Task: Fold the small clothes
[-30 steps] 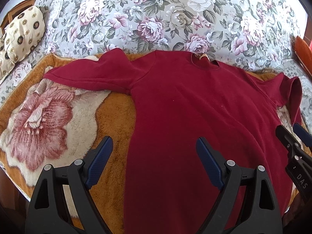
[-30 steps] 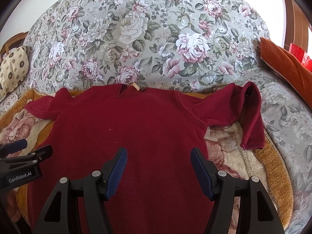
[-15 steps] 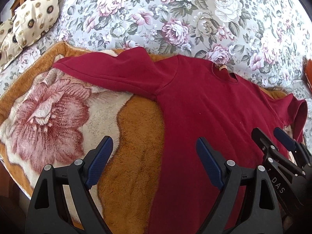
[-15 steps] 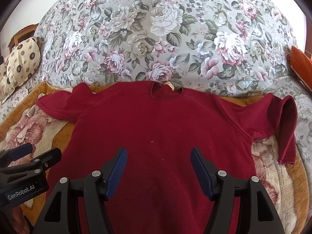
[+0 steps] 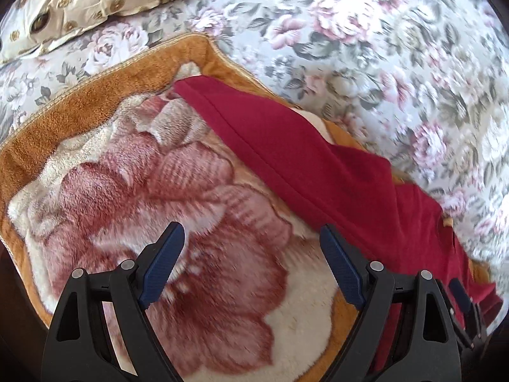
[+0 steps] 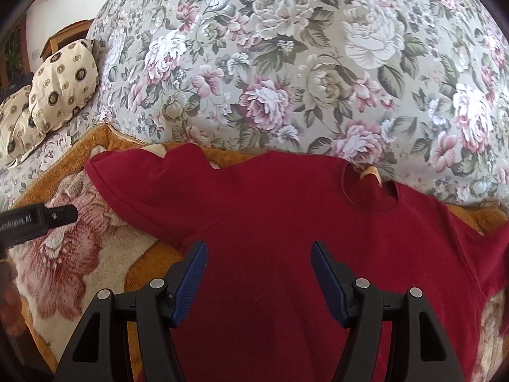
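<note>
1. Zero folds so far, I'd say: the dark red long-sleeved knit top (image 6: 286, 222) lies spread flat, neck hole up, on the plush orange-and-cream rose-print blanket (image 6: 63, 273).
2. Left gripper (image 5: 251, 267) hangs over bare blanket beside the left sleeve (image 5: 270, 140), jaws apart, empty.
3. Right gripper (image 6: 259, 278) hovers over the chest, also apart.
4. Sleeves and body all left to fold.

One red shirt (image 6: 286, 238) lies spread out, with two sleeves: one (image 6: 133, 187) fully in sight, the other (image 6: 490, 248) cut off at the frame edge. It has one neck opening (image 6: 370, 195). Under it is one plush blanket (image 5: 127, 197) bearing one large rose print in clear sight; a second print may show at the right edge. Two patterned cushions (image 6: 60, 86) sit at the far left. One floral bedspread (image 6: 302, 63) covers the bed. Two tools appear, left (image 5: 251, 267) and right (image 6: 259, 281), each with two fingers.
</note>
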Demonstrator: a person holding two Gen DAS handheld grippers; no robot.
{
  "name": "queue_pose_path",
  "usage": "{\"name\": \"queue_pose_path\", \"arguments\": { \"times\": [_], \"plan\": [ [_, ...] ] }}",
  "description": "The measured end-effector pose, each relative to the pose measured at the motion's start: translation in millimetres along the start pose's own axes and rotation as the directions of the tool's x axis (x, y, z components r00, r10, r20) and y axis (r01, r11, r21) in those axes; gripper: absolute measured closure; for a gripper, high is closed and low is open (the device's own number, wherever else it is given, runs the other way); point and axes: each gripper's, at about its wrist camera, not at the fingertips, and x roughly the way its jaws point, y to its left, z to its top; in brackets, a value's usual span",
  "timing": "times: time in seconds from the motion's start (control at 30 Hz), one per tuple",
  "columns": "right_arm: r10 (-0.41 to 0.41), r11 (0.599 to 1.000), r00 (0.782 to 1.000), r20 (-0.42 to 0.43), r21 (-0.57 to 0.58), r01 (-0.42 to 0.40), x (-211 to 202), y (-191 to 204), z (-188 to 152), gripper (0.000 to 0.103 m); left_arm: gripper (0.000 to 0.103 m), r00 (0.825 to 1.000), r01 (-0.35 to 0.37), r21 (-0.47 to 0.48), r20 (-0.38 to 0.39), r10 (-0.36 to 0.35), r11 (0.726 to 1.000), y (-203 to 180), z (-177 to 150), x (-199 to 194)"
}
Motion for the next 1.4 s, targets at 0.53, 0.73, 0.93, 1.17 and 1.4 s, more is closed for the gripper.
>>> {"name": "queue_pose_path", "arguments": {
  "times": [0.53,0.73,0.93,1.17,1.4],
  "plan": [
    [0.096,0.995,0.993,-0.064,-0.014,-0.097,68,34,20,0.038,0.016,1.000,-0.011,-0.249,0.019,0.017,0.968,46,84,94],
    [0.108,0.994,0.993,-0.041,0.032,-0.107,57,18,19,0.038,0.016,1.000,0.000,-0.255,0.025,0.006,0.967,32,95,109],
    [0.097,0.992,0.995,0.002,0.081,-0.097,30,-5,19,0.038,0.077,0.999,-0.006,-0.199,-0.046,-0.003,0.980,21,94,115],
    [0.077,0.993,0.996,0.040,0.091,-0.081,-8,-29,17,0.038,0.097,0.997,0.073,-0.173,0.006,-0.073,0.982,14,91,74],
    [0.014,0.990,0.997,0.082,0.136,-0.025,-51,-71,15,0.038,0.098,0.949,0.294,0.056,0.102,-0.298,0.954,-73,65,-29]
  ]
}}
